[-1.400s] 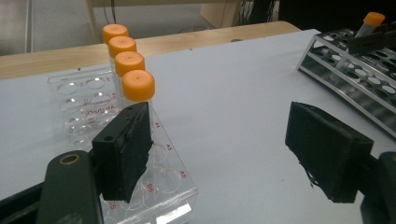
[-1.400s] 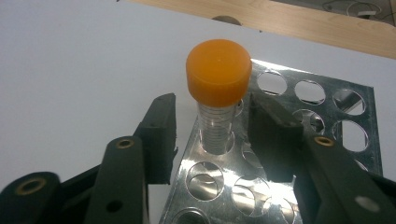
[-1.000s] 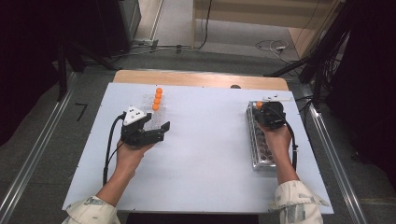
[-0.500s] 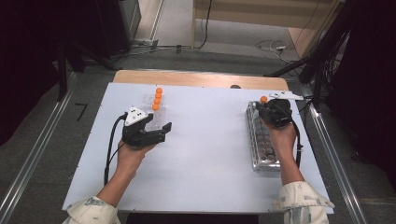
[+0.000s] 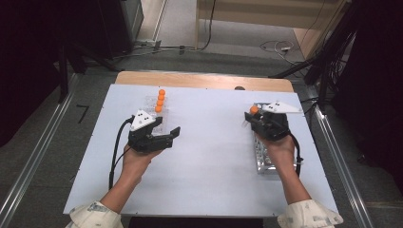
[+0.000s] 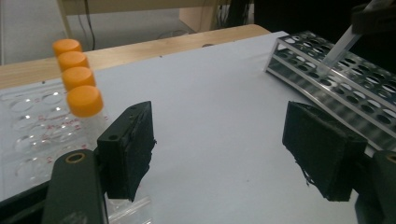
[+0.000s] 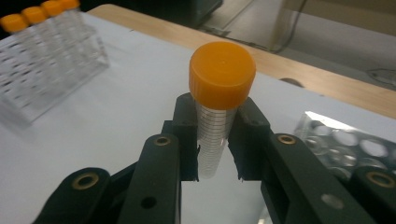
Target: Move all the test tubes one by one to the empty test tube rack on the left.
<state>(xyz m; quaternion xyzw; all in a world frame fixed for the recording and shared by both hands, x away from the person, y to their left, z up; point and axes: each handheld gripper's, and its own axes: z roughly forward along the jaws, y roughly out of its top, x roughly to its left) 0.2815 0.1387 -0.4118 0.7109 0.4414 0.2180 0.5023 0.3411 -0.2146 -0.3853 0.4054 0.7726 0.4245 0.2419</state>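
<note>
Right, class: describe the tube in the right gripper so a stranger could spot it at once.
Start at the white table, then its right side, above the metal rack. There the right gripper clamps a clear tube with an orange cap; the other four orange-capped tubes stand in the far rack.

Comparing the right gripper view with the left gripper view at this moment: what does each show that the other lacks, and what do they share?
Right gripper view: the right gripper shut on a clear graduated plastic tube with an orange screw cap, held upright.

Left gripper view: the left gripper with its black jaws wide apart and nothing between them, and the lower end of the held tube above the rack holes, seen from afar.

Both: the white tabletop, the clear plastic rack with four orange-capped tubes, and the shiny perforated metal rack.
</note>
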